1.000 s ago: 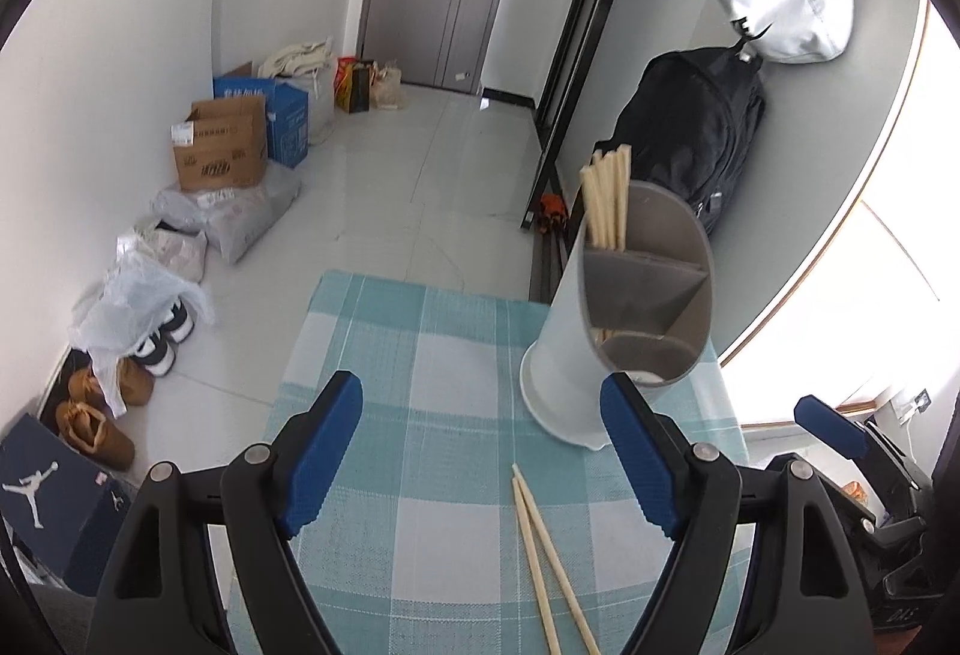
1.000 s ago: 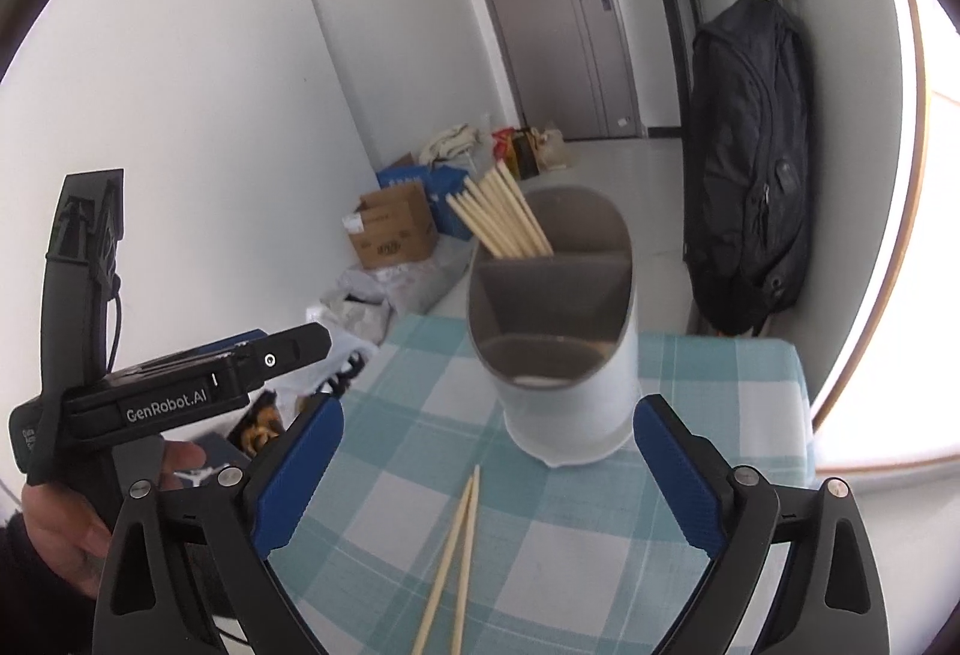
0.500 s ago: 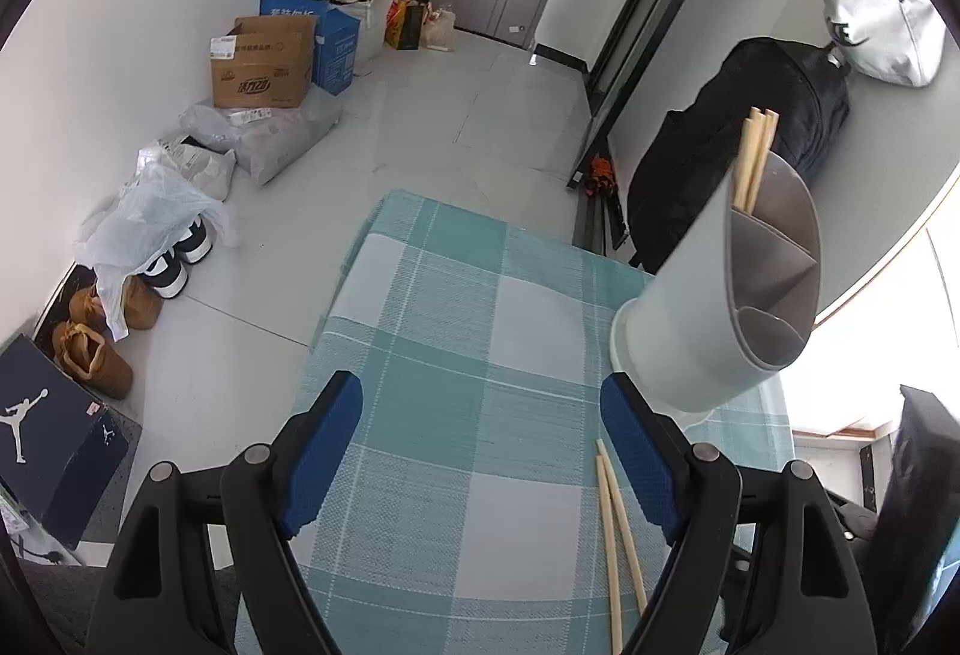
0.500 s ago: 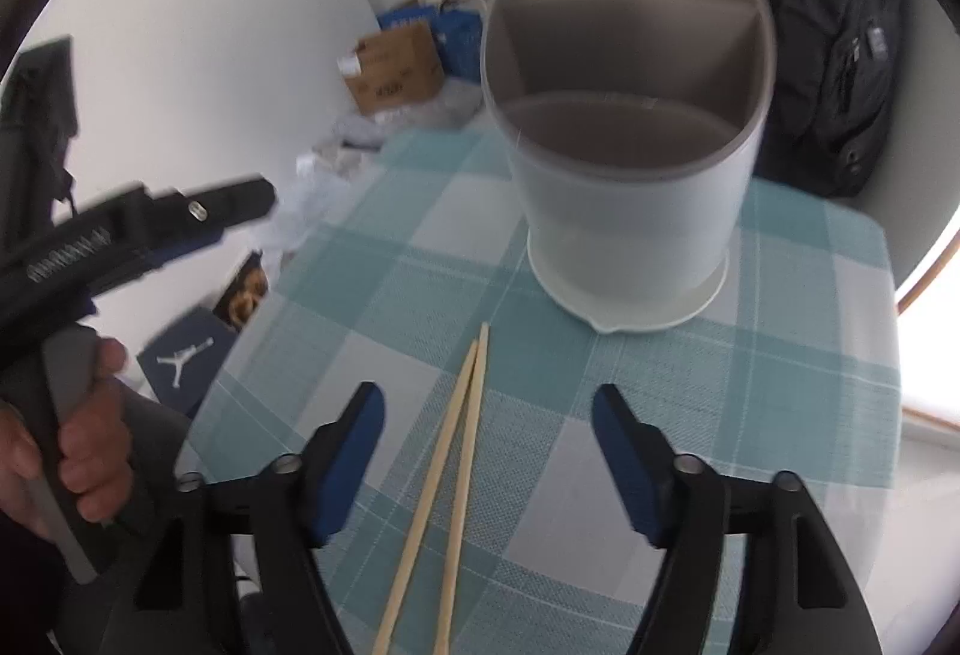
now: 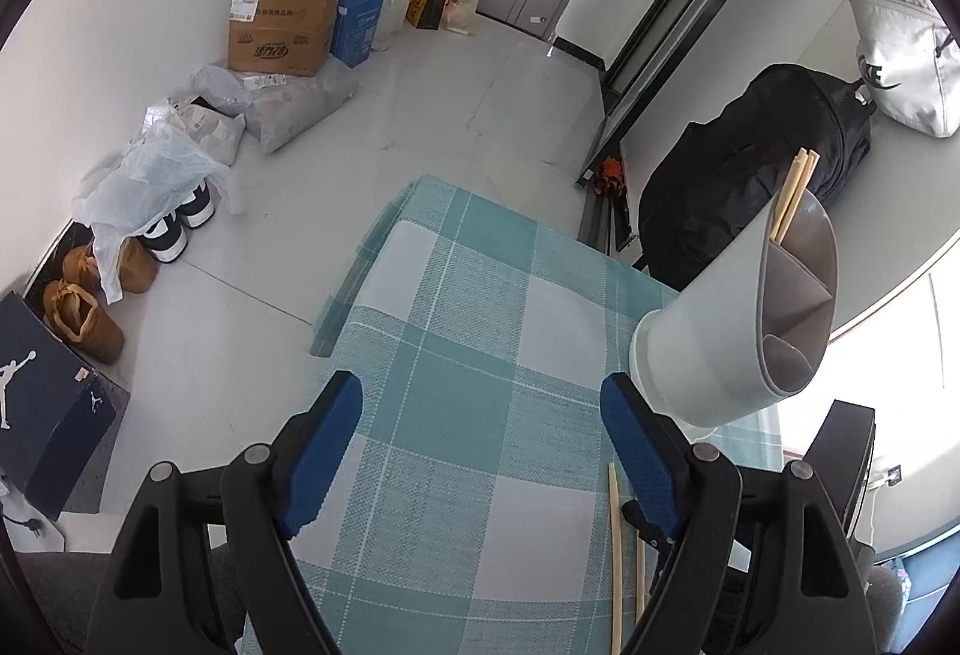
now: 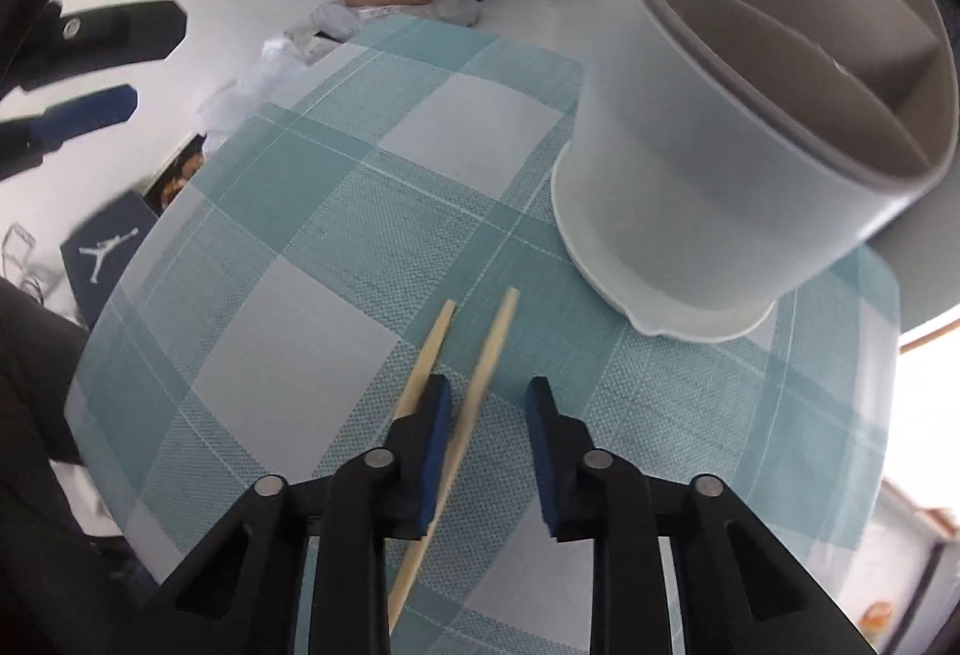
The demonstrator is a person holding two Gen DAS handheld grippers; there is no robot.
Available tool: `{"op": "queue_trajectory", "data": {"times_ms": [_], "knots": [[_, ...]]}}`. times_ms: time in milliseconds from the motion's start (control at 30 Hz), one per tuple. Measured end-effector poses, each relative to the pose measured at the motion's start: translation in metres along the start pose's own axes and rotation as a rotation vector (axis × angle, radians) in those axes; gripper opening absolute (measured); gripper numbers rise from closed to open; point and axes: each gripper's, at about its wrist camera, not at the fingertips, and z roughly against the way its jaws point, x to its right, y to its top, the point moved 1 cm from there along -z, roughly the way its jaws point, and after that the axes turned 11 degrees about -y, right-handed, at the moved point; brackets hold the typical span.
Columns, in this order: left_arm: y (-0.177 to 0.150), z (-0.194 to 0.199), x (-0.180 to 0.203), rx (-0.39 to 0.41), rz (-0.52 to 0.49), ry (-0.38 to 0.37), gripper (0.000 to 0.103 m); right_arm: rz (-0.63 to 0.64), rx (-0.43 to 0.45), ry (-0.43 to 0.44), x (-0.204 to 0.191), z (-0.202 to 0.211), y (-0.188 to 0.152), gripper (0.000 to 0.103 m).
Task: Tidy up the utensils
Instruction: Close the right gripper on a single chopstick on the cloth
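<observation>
Right gripper jaws just closing around one pale wooden chopstick, not yet clenched; left gripper jaws released.

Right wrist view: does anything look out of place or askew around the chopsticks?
Yes. Two loose chopsticks lie splayed on the checked cloth beside the holder. The right gripper, whose jaws have just been closing, has only one between them; the other passes outside, beneath one finger.
</observation>
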Motion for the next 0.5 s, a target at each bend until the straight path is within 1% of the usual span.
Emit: {"op": "queue_trajectory", "data": {"times_ms": [67, 100, 200, 267, 500], "knots": [[0.001, -0.001, -0.005, -0.008, 0.014, -0.006, 0.078, -0.006, -0.011, -0.005, 0.002, 0.001, -0.002, 0.009], [0.001, -0.002, -0.006, -0.013, 0.019, -0.007, 0.078, -0.014, -0.017, -0.001, 0.003, 0.001, -0.003, 0.008], [0.001, -0.001, -0.007, -0.019, 0.029, -0.015, 0.078, -0.046, -0.033, 0.021, 0.009, 0.0, -0.003, 0.008], [0.002, 0.0, -0.008, -0.021, 0.034, -0.02, 0.078, -0.06, -0.038, 0.032, 0.014, 0.0, 0.003, 0.008], [0.003, -0.002, -0.01, -0.03, 0.039, -0.019, 0.078, -0.076, -0.021, 0.006, 0.018, -0.003, 0.016, 0.009]]}}
